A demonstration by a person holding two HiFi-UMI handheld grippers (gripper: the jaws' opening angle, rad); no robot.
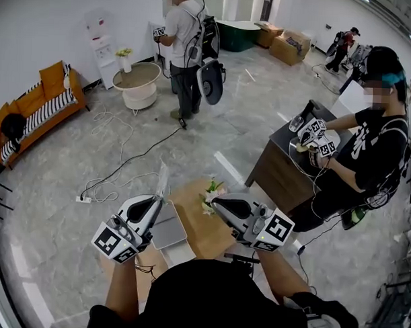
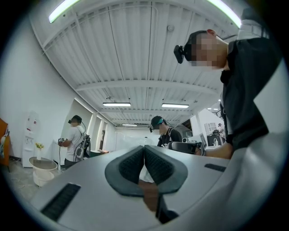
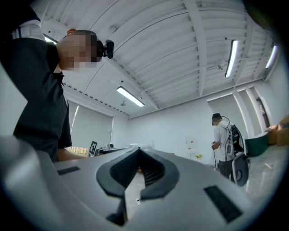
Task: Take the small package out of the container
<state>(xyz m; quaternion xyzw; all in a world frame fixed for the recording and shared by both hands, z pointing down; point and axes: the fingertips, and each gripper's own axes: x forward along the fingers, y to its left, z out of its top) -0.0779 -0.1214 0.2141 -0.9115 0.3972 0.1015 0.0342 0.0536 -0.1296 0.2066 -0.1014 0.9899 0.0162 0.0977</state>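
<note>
Over the small wooden tabletop I hold both tools clear of everything. The left gripper sits over the left edge of the gray container, and the right gripper is off to its right, just beside a little bunch of flowers.

Both point out across the room and a touch upward rather than down at the work. That is why the left gripper view and the right gripper view show ceiling lights and other people (one standing with a backpack, one seated at a dark desk) and nothing of the container.

My left fingers are pressed together along their ribbed pads with nothing between them. My right fingers meet at the tips too, as far as I can judge, with only floor showing through the gap nearer the camera. So neither tool carries anything.

The small package I cannot pick out anywhere. From the head view the container is a flat gray shape, partly covered by my left tool, with a pale upright flap at its far edge that may be a raised lid, though that part is too small to be sure of.

That fits two readings — the package lying low inside where this angle hides it, or the package already out and set down somewhere outside these views. Holding both tools shut and level would suit either one.
</note>
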